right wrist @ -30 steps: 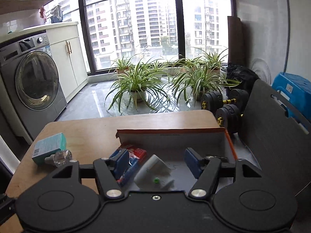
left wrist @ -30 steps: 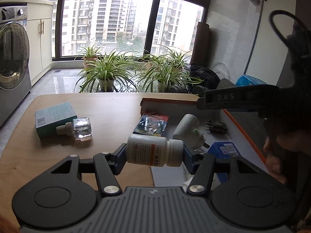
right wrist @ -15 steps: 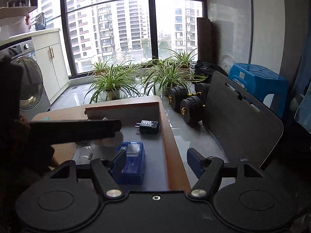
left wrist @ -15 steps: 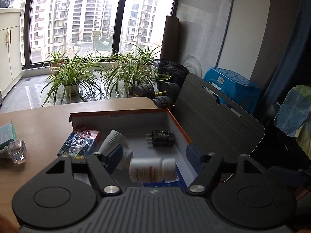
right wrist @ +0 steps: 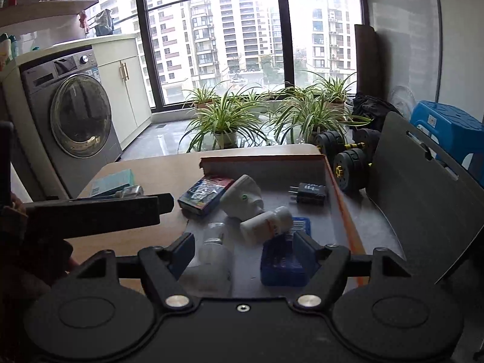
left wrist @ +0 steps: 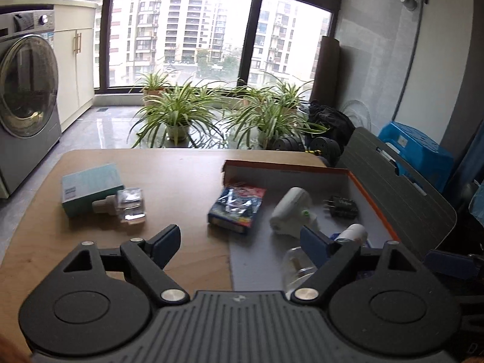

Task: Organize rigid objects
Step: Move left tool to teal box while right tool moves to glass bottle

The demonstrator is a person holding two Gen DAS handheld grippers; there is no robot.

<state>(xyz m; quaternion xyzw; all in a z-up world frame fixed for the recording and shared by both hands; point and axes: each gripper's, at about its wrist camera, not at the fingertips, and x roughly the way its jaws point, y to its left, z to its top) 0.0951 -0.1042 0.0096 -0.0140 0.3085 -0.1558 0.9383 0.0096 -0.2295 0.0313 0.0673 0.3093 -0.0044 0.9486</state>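
Note:
A white pill bottle lies on its side in the shallow orange-rimmed box, leaning on a blue box. In the left wrist view the pill bottle peeks out behind my right finger. My left gripper hangs over the table's edge of the orange-rimmed box; its jaws are opening with nothing between them. My right gripper hovers over the box's near end, jaws opening, pads touching nothing. A clear jar and the blue box lie below it.
The box also holds a white plug-in device, a black adapter and a blue-red packet at its open side. A teal carton and a small clear bottle lie on the wooden table. A grey board leans at the right.
My left gripper carried the pill bottle right over the box, let it go there, opened wide and swung back left. My right gripper's jaws widened and its view swung right, then back left.

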